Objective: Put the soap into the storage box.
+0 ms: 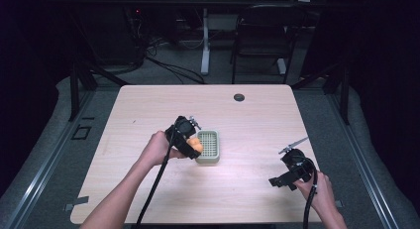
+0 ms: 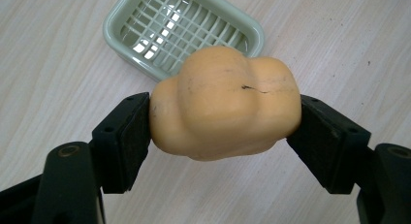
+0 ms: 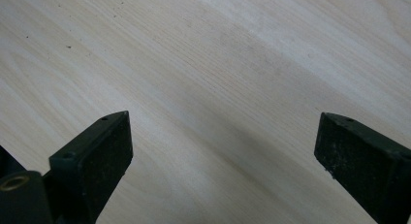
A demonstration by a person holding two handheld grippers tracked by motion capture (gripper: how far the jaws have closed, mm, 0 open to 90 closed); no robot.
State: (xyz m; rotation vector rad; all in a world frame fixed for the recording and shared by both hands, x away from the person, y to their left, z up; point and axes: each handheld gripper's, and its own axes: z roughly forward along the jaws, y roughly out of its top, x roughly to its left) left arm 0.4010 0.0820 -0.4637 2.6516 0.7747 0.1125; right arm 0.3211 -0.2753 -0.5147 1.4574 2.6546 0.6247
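Right gripper [image 1: 287, 175] sat nearest the person at the near right of the tabletop [image 1: 257, 120], well apart from the green tray [image 1: 208, 146], held in the right hand [image 1: 317, 189]; its own view showed both jaws spread wide with bare pale wood between them, gripping nothing. Farther in, just left of the tray, the left hand [image 1: 156, 148] held the left gripper [image 1: 190, 143], whose jaws were clamped on an orange lumpy object [image 2: 224, 103], one pad [image 2: 127, 136] pressed against each flank. That object, smooth and rounded with a thin dark crack on its top, was lifted off the wood and hung at the tray's near-left edge, partly overlapping its rim in the left gripper view. Beyond it the tray, a pale green rectangular dish [image 2: 184, 27] with a slotted grid floor, lay flat on the tabletop with nothing in it. Farther past the tray, near the far edge, a small dark round grommet [image 1: 239, 97] was set into the wood, and behind the tabletop stood a dark chair [image 1: 262, 35] on the floor.
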